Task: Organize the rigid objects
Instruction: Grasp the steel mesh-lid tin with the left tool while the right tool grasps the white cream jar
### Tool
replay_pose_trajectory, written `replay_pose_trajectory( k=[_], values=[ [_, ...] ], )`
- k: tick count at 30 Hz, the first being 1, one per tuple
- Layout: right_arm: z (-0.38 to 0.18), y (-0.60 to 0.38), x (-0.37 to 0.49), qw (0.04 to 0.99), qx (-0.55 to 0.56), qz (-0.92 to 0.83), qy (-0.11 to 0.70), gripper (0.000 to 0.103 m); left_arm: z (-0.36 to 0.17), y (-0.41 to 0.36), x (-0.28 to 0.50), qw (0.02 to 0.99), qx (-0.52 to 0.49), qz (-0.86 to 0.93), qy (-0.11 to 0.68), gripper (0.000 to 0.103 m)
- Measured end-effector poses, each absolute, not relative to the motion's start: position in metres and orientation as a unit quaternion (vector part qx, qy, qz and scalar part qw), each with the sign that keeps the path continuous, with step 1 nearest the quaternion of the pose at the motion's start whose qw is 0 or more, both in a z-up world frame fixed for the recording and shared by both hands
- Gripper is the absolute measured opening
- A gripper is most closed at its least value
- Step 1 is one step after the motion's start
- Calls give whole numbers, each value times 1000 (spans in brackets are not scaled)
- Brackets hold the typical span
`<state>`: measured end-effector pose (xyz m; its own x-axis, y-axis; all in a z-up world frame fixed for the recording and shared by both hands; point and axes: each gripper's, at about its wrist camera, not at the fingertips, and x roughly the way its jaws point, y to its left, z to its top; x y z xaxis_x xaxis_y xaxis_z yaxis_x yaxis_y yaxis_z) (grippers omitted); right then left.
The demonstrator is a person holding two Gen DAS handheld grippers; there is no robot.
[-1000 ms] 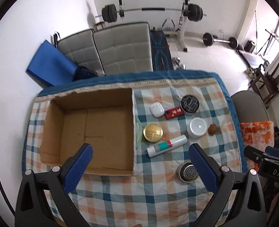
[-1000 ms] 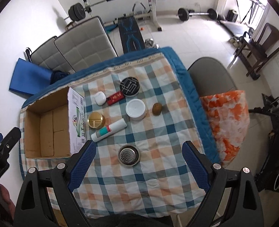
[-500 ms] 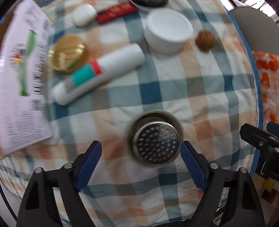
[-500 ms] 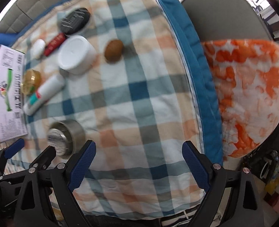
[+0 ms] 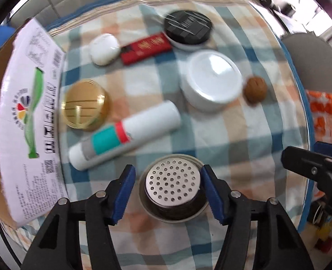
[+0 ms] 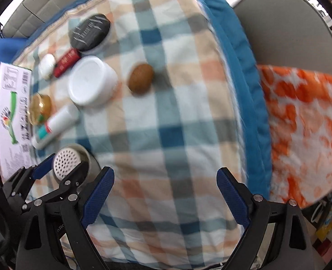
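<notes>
Strainer: steel strainer (image 5: 173, 185) low centre in the left wrist view, between the blue pads of the left gripper (image 5: 167, 187); right pad touches its rim, left pad just off it, so not yet clamped.
Left view only: gold lid (image 5: 85, 106) top face, tube (image 5: 125, 135) with teal and red bands, both sharp enough to read; right gripper's black tip at the right edge.
Right view only: left gripper (image 6: 60, 168) from the side at lower left, fingers either side of the strainer (image 6: 68, 163); orange cloth (image 6: 305, 130) over a grey chair (image 6: 285, 29) at right.
Right gripper: right gripper (image 6: 166, 193) spread wide over bare cloth, low centre, holding nothing.
Other things: white jar (image 5: 211, 81) centre right, walnut (image 5: 255, 91) just right of it, black tin (image 5: 187, 28) top centre, red box (image 5: 146, 48) and white case (image 5: 104, 48) upper left.
Box: carton (image 5: 28, 117) along the left edge, its printed flap beside the lid and tube.
Surface: checked cloth (image 6: 177, 123) with blue border on a table.
Room: grey cushions at the upper left.
Edges: table edge runs down the right of the right wrist view, near the chair.
Open room: bare cloth below the walnut and right of the strainer.
</notes>
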<state>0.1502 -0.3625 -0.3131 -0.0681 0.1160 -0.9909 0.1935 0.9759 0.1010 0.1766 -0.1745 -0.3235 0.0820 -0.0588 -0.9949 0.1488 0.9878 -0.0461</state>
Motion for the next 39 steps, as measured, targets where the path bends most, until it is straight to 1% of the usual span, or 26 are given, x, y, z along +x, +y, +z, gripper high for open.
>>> replay_pose_trajectory(
  k=[4, 7, 8, 10, 12, 14, 16, 17, 18, 22, 26, 27, 28, 30, 33, 34, 35, 37, 38, 39],
  values=[
    [-315, -338, 190, 684, 122, 18, 719, 94, -335, -146, 187, 689, -81, -69, 717, 58],
    [-326, -316, 217, 684, 128, 42, 717, 94, -340, -128, 184, 665, -159, -54, 728, 62],
    [-331, -309, 227, 684, 129, 47, 717, 94, -339, -125, 184, 669, -164, -41, 724, 66],
    [-339, -297, 240, 686, 127, 54, 715, 93, -335, -120, 185, 680, -165, -25, 714, 68],
    [-348, -285, 248, 688, 120, 56, 714, 86, -336, -117, 190, 686, -162, -13, 709, 71],
    [-358, -278, 253, 684, 114, 49, 719, 85, -328, -114, 195, 684, -165, -12, 711, 71],
    [-370, -275, 258, 681, 106, 35, 724, 79, -326, -109, 199, 684, -163, -10, 711, 71],
    [-376, -273, 258, 677, 104, 31, 728, 73, -324, -109, 199, 685, -159, -10, 711, 71],
    [-383, -273, 260, 672, 98, 26, 733, 70, -338, -109, 204, 686, -156, -10, 710, 71],
    [-380, -278, 262, 673, 107, 34, 731, 69, -351, -135, 226, 690, -129, -11, 712, 71],
    [-358, -288, 247, 685, 98, 28, 721, 68, -330, -153, 209, 707, -86, -25, 702, 71],
    [-351, -293, 240, 687, 103, 28, 719, 68, -317, -154, 194, 712, -74, -30, 697, 72],
    [-342, -298, 232, 691, 105, 27, 714, 68, -310, -157, 189, 716, -63, -37, 694, 76],
    [-326, -309, 214, 700, 105, 21, 706, 68, -295, -170, 167, 723, -43, -50, 688, 82],
    [-311, -324, 177, 697, 107, 9, 709, 67, -295, -176, 147, 724, -13, -64, 686, 82],
    [-309, -330, 162, 690, 109, 2, 715, 58, -301, -180, 146, 721, -8, -68, 690, 82],
    [-310, -337, 149, 683, 111, -2, 722, 38, -307, -184, 141, 715, 1, -71, 696, 82],
    [-312, -360, 122, 675, 130, -5, 727, 37, -323, -188, 139, 702, 8, -76, 708, 82],
    [-314, -364, 113, 672, 134, -7, 728, 41, -333, -191, 138, 695, 10, -78, 715, 82],
    [-316, -368, 107, 669, 137, -7, 730, 49, -341, -194, 138, 688, 10, -80, 721, 82]
  ],
)
